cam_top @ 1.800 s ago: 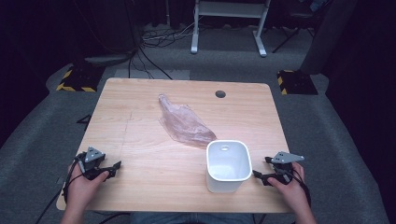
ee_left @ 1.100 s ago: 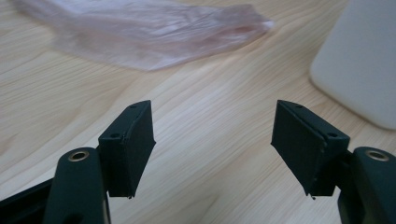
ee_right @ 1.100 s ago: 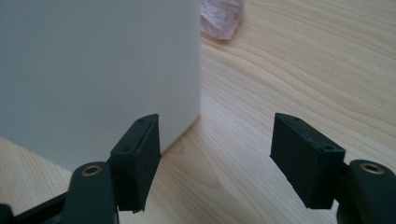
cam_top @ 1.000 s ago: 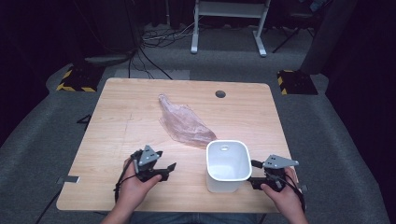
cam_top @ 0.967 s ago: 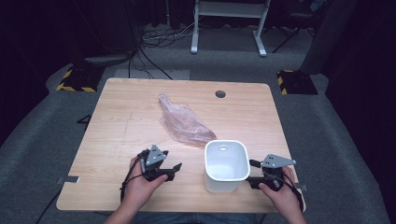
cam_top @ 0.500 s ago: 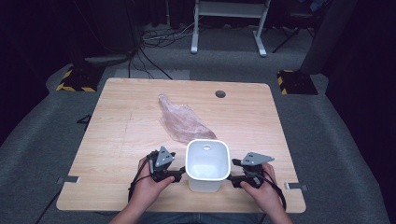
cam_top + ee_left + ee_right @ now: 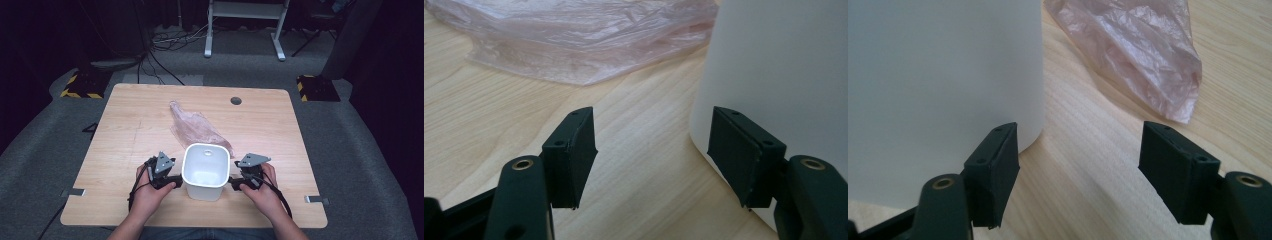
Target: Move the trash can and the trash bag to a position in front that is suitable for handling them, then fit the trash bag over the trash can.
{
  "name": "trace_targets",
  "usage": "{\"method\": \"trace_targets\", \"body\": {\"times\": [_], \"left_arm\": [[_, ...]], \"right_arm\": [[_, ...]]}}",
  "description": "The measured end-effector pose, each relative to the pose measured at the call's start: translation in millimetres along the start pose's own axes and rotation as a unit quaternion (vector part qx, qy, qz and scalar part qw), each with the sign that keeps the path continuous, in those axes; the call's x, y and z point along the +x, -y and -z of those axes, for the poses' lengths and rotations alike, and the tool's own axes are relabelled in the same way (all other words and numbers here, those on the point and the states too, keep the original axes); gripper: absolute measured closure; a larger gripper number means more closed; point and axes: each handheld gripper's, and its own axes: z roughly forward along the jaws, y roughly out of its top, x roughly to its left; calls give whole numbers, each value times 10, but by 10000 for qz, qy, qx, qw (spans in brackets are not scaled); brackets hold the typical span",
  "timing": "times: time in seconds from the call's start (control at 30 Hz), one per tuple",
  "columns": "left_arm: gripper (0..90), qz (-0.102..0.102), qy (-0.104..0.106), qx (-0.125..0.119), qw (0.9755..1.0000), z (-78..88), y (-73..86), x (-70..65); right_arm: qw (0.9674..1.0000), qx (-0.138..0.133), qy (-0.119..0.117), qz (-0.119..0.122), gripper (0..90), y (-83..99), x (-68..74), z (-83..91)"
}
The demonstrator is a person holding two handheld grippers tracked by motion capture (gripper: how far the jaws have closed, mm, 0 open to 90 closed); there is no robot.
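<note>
White bin (image 7: pixel 205 171): lower centre of the high view, upright on the table (image 7: pixel 125 120).
Left gripper (image 7: pixel 176 181): jaws apart and just been closing, one pad seemingly against the bin's side, nothing between.
Right gripper (image 7: pixel 234 183): released, beside the bin's other side.
Pink bag (image 7: pixel 195 128): just behind the bin.

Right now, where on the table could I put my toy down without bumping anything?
The left side of the wooden table beside the pink plastic bag is bare, and so is the far right corner past the round hole. The near middle is crowded: left gripper, white bin, right gripper.
</note>
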Motion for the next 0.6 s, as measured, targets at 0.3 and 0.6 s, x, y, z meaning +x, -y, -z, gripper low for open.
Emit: {"method": "trace_targets", "body": {"times": [0.3,0.6], "left_arm": [[303,126,18,-127,9998,69,15,106],[297,-5,-243,118,9996,165,144,277]], "right_arm": [[9998,-55,-17,-196,302,-12,-120,-37],[9990,245,349,143,273,-184,-433,-67]]}}
